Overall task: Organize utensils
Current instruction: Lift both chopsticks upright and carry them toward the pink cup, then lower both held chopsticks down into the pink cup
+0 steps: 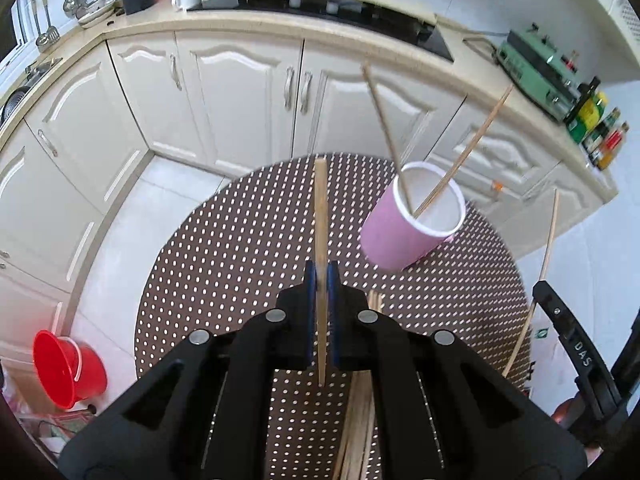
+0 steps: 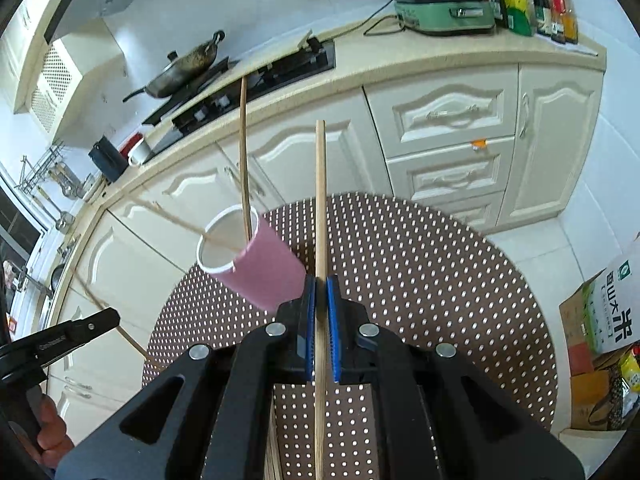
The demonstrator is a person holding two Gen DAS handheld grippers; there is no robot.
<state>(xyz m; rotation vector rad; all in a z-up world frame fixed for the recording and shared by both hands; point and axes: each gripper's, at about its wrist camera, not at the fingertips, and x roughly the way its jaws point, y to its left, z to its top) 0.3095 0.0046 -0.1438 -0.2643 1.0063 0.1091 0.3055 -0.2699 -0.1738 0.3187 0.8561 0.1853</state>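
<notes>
Table (image 1: 224, 264): round, brown cloth with white dots; near edge cut off behind the gripper bodies in both views
Pink cup (image 1: 404, 228): stands on the table toward its far side, white inside; base partly hidden by the right gripper in the right wrist view; holds two chopsticks (image 1: 384, 120) leaning apart out of the rim
Loose chopstick pile (image 1: 360, 412): lies on the table under the left gripper; mostly hidden by its body, count cannot be made out
Left gripper (image 1: 321, 276): blue pads clamped on one chopstick (image 1: 320, 208), raised above the table; stick runs forward past the tips, rear end pokes out behind the pads
Right gripper (image 2: 321, 288): pads clamped on a single chopstick (image 2: 320, 200), just beside the cup; lower end cut off by the frame edge
Person's hand (image 2: 52, 428): only fingers visible at the frame corner, holding the left gripper's handle
</notes>
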